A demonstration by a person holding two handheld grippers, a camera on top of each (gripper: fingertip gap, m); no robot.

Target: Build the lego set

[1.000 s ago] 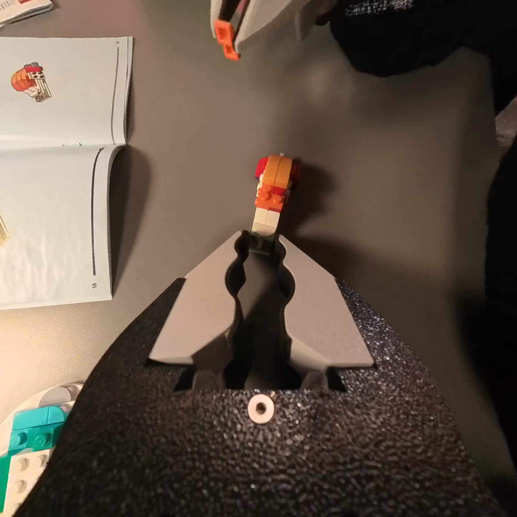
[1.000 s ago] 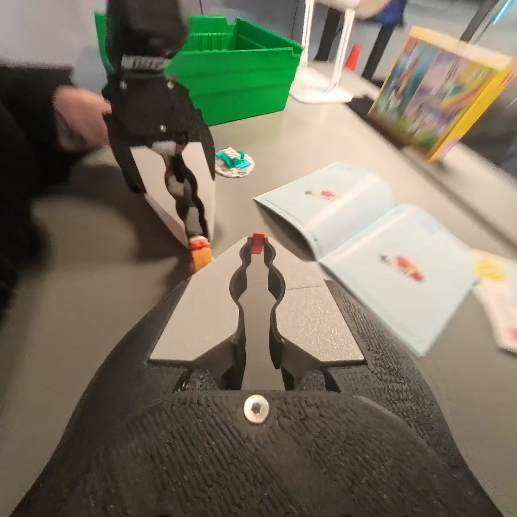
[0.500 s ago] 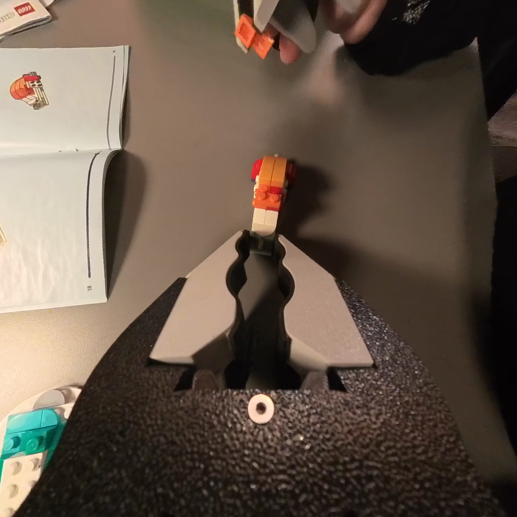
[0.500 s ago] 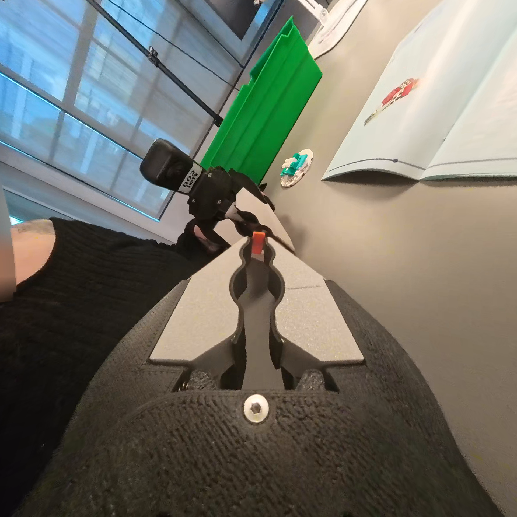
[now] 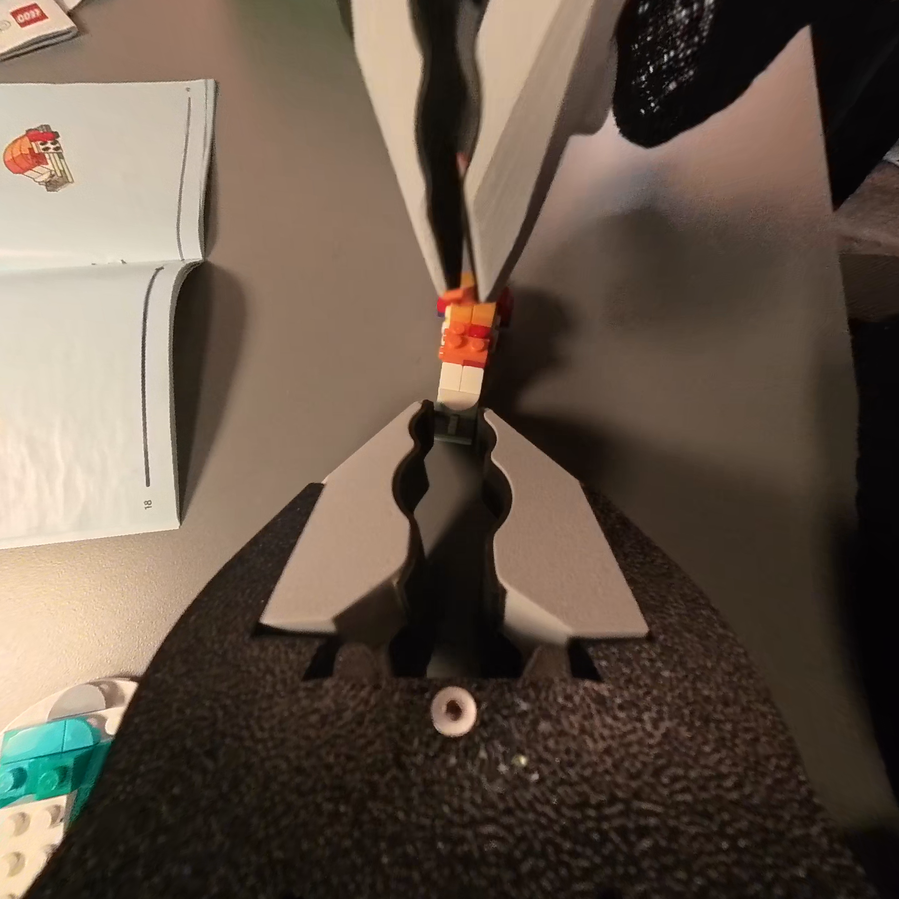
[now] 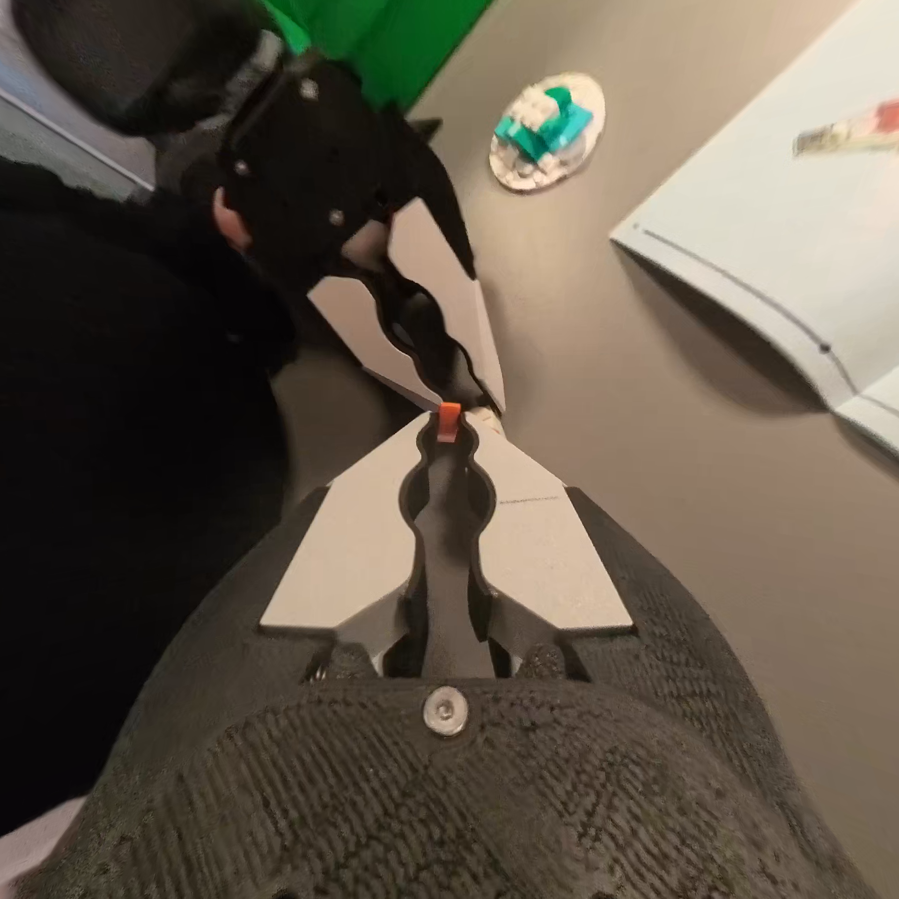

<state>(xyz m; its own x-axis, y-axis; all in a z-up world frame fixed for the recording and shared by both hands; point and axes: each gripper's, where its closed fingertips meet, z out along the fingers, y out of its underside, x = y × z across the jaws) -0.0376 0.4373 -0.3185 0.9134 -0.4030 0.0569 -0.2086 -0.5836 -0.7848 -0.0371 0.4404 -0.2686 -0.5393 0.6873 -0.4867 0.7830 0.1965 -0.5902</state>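
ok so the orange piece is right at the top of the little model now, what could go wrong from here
1. The left gripper pinches only the bottom end of the tall orange, red and white brick model, so pressing on top may tip or twist it.
2. The small orange brick sits at the very tips of the right gripper; it could slip or seat crooked.
3. Both views are blurred, so alignment may be off.

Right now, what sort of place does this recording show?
Probably an office or lab desk: a plain grey tabletop with an open pale-blue instruction booklet, a bright green plastic bin, and a round white plate of teal bricks.
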